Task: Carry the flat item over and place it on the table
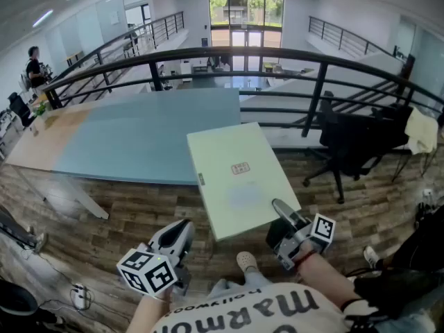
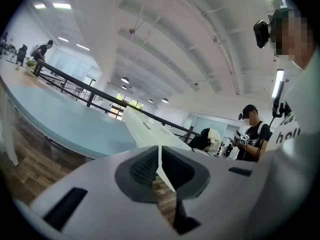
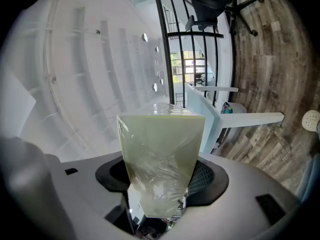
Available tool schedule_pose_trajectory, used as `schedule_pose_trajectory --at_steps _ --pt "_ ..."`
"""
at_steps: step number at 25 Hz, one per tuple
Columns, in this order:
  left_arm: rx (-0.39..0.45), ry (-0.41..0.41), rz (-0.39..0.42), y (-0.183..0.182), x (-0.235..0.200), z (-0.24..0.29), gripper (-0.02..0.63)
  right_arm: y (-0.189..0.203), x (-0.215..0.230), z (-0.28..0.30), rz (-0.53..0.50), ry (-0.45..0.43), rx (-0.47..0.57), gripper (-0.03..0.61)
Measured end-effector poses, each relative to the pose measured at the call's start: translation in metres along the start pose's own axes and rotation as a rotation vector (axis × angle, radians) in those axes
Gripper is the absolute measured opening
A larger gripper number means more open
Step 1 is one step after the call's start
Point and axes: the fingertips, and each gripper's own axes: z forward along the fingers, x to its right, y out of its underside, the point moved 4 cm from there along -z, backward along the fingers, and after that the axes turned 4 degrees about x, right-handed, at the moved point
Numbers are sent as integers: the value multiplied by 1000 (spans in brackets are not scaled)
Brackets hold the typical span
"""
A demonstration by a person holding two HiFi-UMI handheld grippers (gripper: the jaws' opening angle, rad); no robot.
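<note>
Head view: flat panel (image 1: 236, 179) is off the floor, long axis about 5-to-11 o'clock, far end showing over the near edge of the blue tabletop (image 1: 139, 137), which lies toward 11. The left hand-held gripper (image 1: 182, 233) is at the panel's 7 o'clock corner and the right hand-held gripper (image 1: 279, 210) at its 5 o'clock corner. Left gripper view: jaws pinched together on the panel's thin edge, panel (image 2: 142, 131) running off to 12, tabletop (image 2: 55, 119) at 10. Right gripper view: jaws clamped on the film-wrapped panel (image 3: 160, 149), which points to 12; both hands equally near.
</note>
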Motion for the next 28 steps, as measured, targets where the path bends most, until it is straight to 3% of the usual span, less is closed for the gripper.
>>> schedule_pose_trajectory --at_steps 10,17,28 --pt "2 -8 -9 -1 -5 2 23 -2 2 4 10 5 -5 290" --pt "-9 -18 -25 -2 -13 14 23 -12 4 18 72 -13 6 291" --pt "-41 -31 -73 -8 -44 80 22 -58 25 62 78 19 5 290"
